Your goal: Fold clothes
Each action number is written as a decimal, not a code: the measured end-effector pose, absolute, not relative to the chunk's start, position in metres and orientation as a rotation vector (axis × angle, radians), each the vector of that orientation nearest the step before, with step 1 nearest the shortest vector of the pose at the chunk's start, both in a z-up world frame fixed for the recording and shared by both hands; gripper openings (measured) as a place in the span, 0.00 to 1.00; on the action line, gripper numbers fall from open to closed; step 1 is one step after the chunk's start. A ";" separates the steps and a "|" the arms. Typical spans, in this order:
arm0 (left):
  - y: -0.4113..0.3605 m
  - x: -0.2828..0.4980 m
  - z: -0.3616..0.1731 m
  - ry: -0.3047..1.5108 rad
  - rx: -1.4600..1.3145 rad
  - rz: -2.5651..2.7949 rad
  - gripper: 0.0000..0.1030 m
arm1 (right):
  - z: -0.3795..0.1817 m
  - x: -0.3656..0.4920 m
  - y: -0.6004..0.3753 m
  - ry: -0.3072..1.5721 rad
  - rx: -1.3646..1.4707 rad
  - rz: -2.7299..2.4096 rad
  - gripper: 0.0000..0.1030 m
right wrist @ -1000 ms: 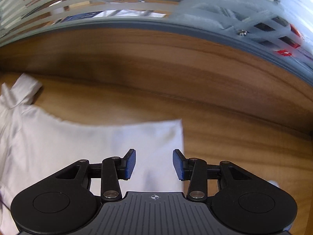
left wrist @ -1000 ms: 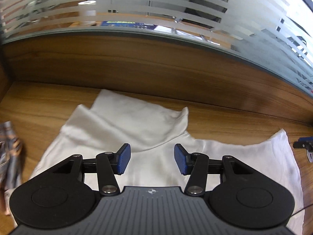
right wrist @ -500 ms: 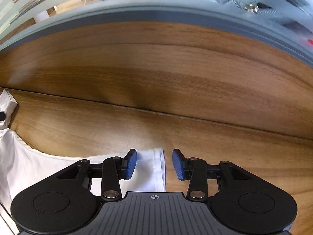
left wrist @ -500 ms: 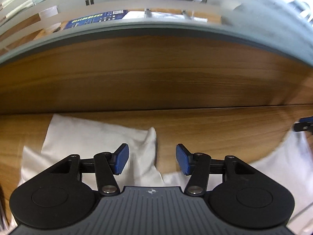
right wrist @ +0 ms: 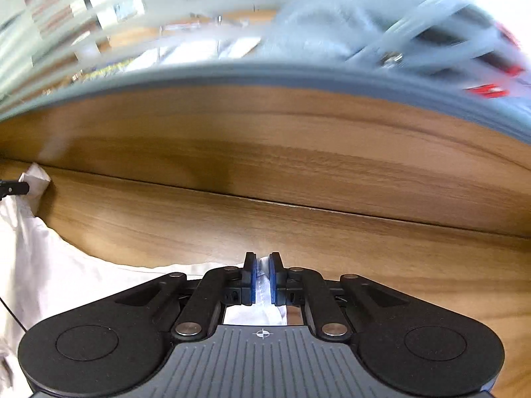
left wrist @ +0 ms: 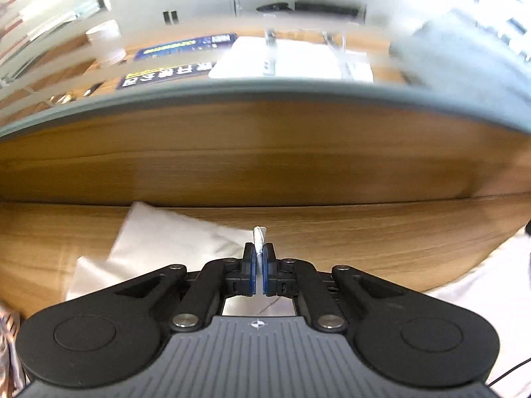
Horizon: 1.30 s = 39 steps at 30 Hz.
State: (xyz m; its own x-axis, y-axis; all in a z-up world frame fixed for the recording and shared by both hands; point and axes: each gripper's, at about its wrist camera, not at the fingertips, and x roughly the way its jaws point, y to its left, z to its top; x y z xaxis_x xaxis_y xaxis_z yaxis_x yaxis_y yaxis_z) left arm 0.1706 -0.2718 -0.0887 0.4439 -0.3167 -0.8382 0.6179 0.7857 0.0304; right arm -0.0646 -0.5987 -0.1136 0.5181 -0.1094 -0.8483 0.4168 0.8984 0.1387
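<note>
A: Status on both tongs?

B: We see the left gripper (left wrist: 259,265) clamped down on a thin fold of the white garment (left wrist: 159,242). The 2 blue pads (left wrist: 253,273) are almost touching, and a small tip of cloth pokes out just ahead of them.

A: And the rest of the fabric on that side?

B: It spreads out to the left of the left tongs and behind them, lying on the wooden tabletop (left wrist: 365,232). More white cloth shows at the far right edge of that view.

A: Right side?

B: It matches. We have the right gripper (right wrist: 263,277) pinched on an edge of the same white garment (right wrist: 43,265). A bunched strip of cloth sits between its blue pads (right wrist: 273,282), a bit thicker than on the left.

A: Where's the cloth relative to the right tongs?

B: It runs left from the pinch and widens toward the left edge of the view. To the right of the tongs we see bare wood only.

A: Anything ahead?

B: In both views we see a wooden back panel (right wrist: 298,152) straight ahead of the tongs, with a striped frosted glass partition (left wrist: 265,16) above it, blurred. At the far left of the right view, a dark gripper tip holds a corner of cloth, and we can't make out more of it.
</note>
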 end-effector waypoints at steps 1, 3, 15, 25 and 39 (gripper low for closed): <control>-0.265 0.167 -0.082 0.948 0.340 -0.596 0.04 | -0.108 -0.072 -0.597 0.968 0.352 -0.326 0.09; -0.252 0.159 -0.069 0.954 0.315 -0.602 0.04 | -0.097 -0.088 -0.590 0.950 0.361 -0.327 0.09; -0.170 0.087 -0.032 1.001 0.285 -0.646 0.03 | -0.064 -0.175 -0.513 0.915 0.420 -0.362 0.09; -0.124 0.030 -0.063 1.050 0.314 -0.626 0.03 | -0.087 -0.234 -0.465 0.960 0.477 -0.424 0.09; -0.108 -0.003 -0.063 1.018 0.348 -0.664 0.04 | -0.087 -0.264 -0.436 0.930 0.433 -0.500 0.09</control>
